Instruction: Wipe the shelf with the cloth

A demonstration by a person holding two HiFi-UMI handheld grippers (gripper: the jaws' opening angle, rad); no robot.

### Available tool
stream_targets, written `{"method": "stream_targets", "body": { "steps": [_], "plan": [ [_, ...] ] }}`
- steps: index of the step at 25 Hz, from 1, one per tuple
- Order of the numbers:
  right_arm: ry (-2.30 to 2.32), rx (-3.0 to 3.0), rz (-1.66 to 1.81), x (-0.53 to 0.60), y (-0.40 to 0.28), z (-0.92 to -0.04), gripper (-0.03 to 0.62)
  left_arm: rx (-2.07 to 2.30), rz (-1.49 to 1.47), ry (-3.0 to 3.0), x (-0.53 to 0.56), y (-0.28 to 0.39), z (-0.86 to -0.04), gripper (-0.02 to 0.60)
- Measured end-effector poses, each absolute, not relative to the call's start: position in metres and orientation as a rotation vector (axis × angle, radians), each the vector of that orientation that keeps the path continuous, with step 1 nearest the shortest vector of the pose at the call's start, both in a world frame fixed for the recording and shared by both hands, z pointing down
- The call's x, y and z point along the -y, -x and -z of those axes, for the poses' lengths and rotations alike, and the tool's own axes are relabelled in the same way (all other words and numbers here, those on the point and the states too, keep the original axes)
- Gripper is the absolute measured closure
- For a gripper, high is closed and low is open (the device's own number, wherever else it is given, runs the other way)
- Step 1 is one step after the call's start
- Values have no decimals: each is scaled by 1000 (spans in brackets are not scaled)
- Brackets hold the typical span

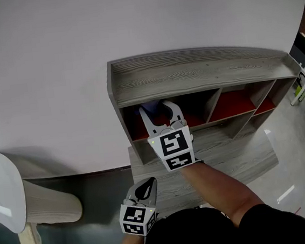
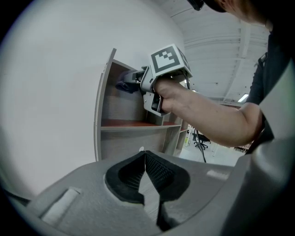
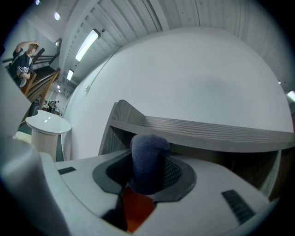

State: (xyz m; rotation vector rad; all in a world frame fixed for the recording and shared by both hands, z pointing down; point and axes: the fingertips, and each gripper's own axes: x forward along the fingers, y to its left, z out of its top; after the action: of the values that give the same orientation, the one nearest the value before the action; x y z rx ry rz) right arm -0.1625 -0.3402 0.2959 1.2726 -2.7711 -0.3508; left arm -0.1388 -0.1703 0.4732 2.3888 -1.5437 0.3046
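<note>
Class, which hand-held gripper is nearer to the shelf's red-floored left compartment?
Right. The right hand-held gripper reaches into that compartment with the cloth; the left hand-held gripper hangs lower, out in front of the shelf.

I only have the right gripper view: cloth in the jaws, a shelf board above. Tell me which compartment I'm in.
Observer: The head view puts the right gripper, with the cloth, inside the leftmost compartment of the shelf's upper row.
Operator: Report the left gripper.
Observer: The left gripper hangs low near the person's body, outside the shelf, with its jaws together on nothing.
Operator: Say what lies to my right.
Observer: Two more compartments in the same row, both with red floors.
</note>
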Motion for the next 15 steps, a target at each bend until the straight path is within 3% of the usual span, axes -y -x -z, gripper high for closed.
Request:
{"method": "stream_targets", "body": {
  "steps": [15],
  "plan": [
    [-1183, 2751, 491, 322, 201, -294, 450, 1556, -283, -2385, 160, 153, -473, 571]
  ]
}}
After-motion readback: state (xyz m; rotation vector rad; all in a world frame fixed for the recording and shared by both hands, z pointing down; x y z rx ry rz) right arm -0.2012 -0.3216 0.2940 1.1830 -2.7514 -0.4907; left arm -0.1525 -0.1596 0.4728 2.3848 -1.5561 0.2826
